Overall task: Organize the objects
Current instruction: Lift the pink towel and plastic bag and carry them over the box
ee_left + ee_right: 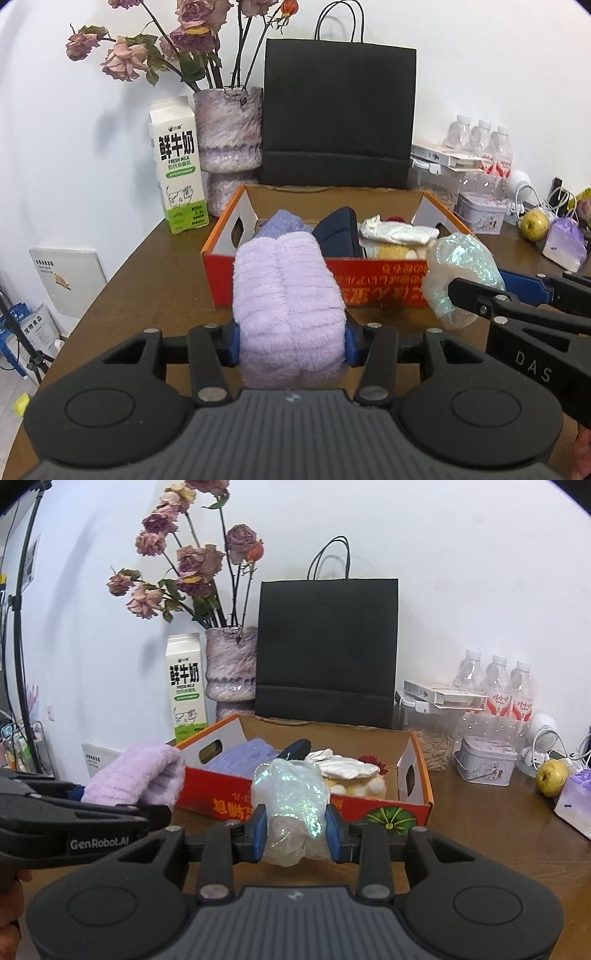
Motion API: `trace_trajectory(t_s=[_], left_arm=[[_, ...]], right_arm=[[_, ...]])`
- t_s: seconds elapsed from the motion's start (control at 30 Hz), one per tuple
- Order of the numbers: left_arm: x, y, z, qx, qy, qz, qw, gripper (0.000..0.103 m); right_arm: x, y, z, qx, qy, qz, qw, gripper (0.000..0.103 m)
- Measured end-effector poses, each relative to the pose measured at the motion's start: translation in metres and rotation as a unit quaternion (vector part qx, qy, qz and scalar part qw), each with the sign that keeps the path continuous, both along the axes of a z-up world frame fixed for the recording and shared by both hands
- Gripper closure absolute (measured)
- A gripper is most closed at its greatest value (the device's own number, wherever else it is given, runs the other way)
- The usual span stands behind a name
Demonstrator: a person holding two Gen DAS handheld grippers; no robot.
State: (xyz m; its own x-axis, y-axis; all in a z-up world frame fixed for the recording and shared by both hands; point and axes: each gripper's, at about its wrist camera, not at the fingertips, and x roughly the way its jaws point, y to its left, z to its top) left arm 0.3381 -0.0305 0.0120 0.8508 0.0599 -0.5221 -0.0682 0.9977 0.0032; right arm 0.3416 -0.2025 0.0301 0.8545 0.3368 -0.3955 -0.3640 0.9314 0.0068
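My left gripper [291, 343] is shut on a fluffy lilac towel roll [288, 295], held above the table just in front of the orange cardboard box [384, 284]. My right gripper [295, 829] is shut on a crumpled iridescent plastic bag [291, 797], also held in front of the box [229, 805]. The bag shows at the right of the left wrist view [458, 273], and the towel shows at the left of the right wrist view [136, 775]. The box holds a blue-purple towel [280, 223], a dark navy item [340, 232], a white cloth [399, 232] and a yellow plush item [395, 251].
Behind the box stand a milk carton [179, 166], a vase of dried roses [229, 140] and a black paper bag [338, 114]. At the right are water bottles [498, 686], a seed container [432, 738], a tin [484, 764], a yellow-green fruit [552, 777] and a purple pouch [565, 243].
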Motion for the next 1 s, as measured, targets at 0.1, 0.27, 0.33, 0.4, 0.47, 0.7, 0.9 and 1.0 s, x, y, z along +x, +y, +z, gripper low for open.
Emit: trace_trajectory(t_s=[0.1,0.27,0.33,0.4,0.47,0.7,0.9,1.0], left_arm=[[0.010,0.001,0.000,-0.009,-0.005,0.002,0.9999,0.054],[0.029,0.001,-0.001,-0.017,-0.013,0.005,0.9998,0.054],[0.038,0.001,-0.001,-0.018,-0.017,0.007,0.9997,0.054],[0.046,0.002,-0.001,-0.021,-0.019,0.009,0.9996,0.054],[0.055,0.003,0.000,-0.026,-0.022,0.009,0.9994,0.054],[0.088,0.003,0.005,-0.032,-0.037,0.001,0.9988,0.054],[0.117,0.001,0.005,-0.027,-0.042,-0.008,0.9987,0.054],[0.131,0.000,0.005,-0.021,-0.047,-0.009,0.9986,0.054]], right_arm=[[0.011,0.000,0.000,0.002,-0.002,-0.003,1.000,0.072],[0.030,0.002,0.002,0.010,-0.005,-0.004,1.000,0.072],[0.037,0.004,0.002,0.012,-0.005,-0.004,1.000,0.072],[0.046,0.004,0.002,0.014,-0.006,-0.004,1.000,0.072],[0.054,0.006,0.002,0.014,-0.006,-0.004,1.000,0.072],[0.087,0.010,0.004,0.017,-0.013,-0.007,1.000,0.072],[0.116,0.016,0.005,0.015,-0.020,-0.010,1.000,0.072],[0.129,0.017,0.005,0.012,-0.023,-0.014,1.000,0.072]])
